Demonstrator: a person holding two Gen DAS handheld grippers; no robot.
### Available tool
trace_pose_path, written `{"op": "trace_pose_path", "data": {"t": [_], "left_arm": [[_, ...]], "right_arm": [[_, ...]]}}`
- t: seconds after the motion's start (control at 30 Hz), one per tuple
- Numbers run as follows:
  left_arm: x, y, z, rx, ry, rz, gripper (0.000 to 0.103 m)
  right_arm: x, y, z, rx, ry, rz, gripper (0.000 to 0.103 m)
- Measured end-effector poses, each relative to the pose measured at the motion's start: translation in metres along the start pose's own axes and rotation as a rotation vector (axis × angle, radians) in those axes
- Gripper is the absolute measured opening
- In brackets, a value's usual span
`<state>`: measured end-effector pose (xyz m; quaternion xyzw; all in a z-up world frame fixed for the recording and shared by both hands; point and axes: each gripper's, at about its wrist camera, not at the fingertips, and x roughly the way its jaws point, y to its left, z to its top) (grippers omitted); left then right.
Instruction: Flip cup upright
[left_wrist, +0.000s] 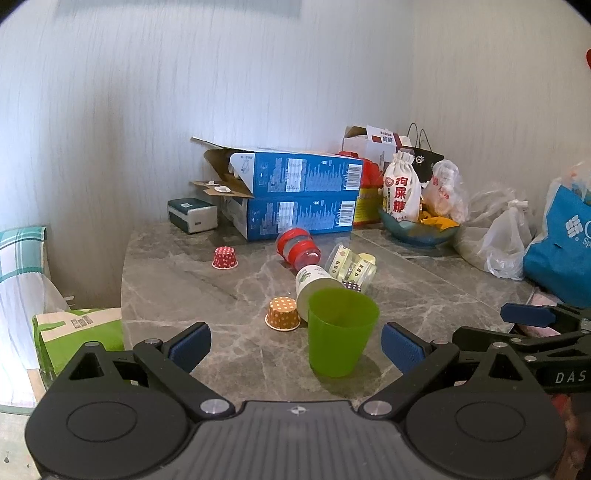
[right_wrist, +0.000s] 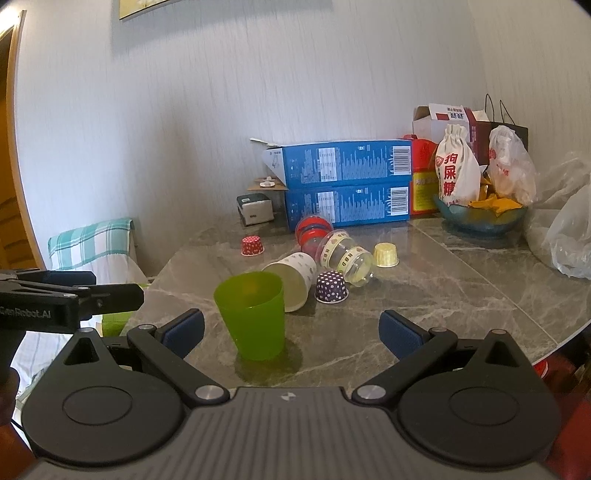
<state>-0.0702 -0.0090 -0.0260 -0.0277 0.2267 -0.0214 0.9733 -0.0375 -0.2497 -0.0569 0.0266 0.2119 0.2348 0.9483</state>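
Cup: I'm seeing the green cup (left_wrist: 341, 332) standing mouth-up on the surface (left_wrist: 207, 291); light, thin plastic, probably slippery.
Hold: I'm favouring mid-wall.
Tongs: left tongs (left_wrist: 295, 347) and right tongs (right_wrist: 291, 330) spread, empty.

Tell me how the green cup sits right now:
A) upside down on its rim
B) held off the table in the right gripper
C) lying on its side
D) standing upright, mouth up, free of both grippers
D: the green cup stands on its base on the table with its open mouth up, and the left gripper and right gripper are both open and clear of it.
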Motion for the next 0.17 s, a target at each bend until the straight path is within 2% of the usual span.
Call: {"op": "trace_pose_path", "data": {"t": [0.17], "left_arm": [[0.0002, -0.0004, 0.0000, 0.008, -0.005, -0.010, 0.100]], "right_arm": [[0.0018, 0.0002, 0.0009, 0.000, 0.004, -0.004, 0.102]]}}
